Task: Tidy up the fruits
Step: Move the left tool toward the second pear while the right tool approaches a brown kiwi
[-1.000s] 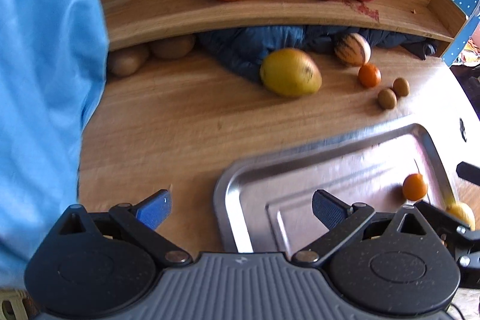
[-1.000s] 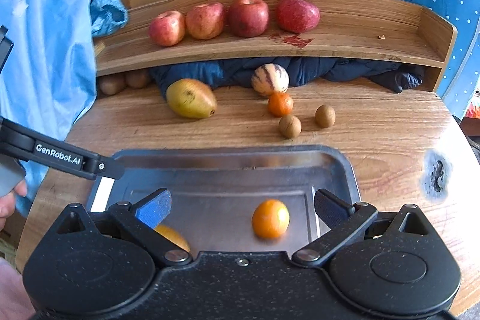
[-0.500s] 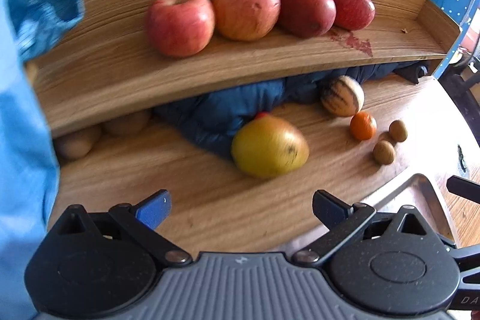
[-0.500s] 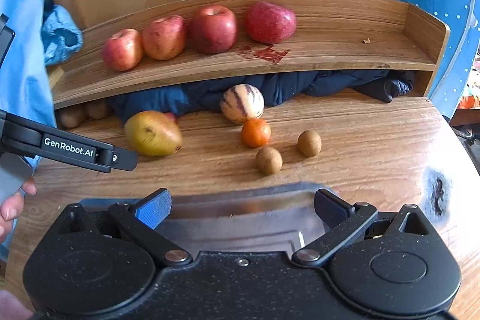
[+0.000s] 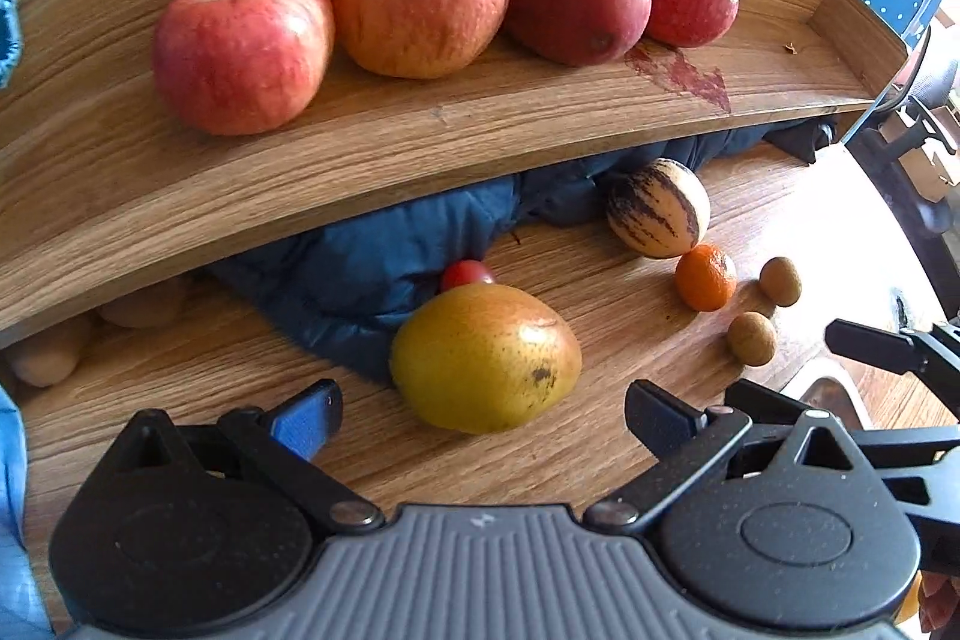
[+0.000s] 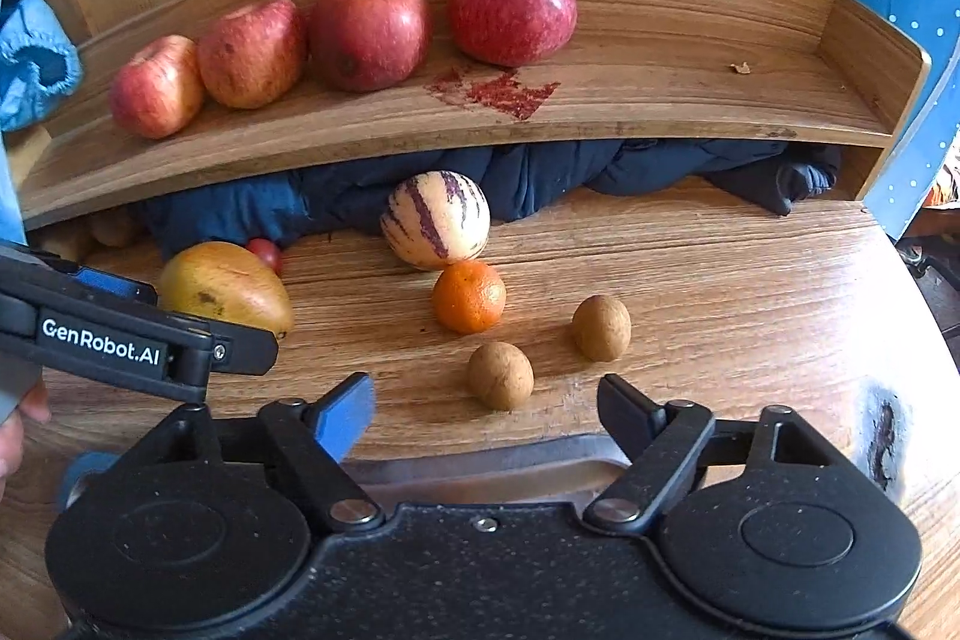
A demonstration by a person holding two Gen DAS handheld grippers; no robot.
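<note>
on the wooden tabletop [image 5: 180,388], just ahead of my spread, empty left gripper [image 5: 480,412], the yellow pear [image 5: 483,361] is lying, so i'm centring both fingers around its belly, right gripper [image 6: 486,406] waiting released.

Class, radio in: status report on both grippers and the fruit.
Left gripper open, at pear. Right gripper open, empty, near brown fruit. Nothing blocking.

A small red fruit [image 5: 468,273] sits half hidden behind the yellow pear [image 5: 485,365].
</note>
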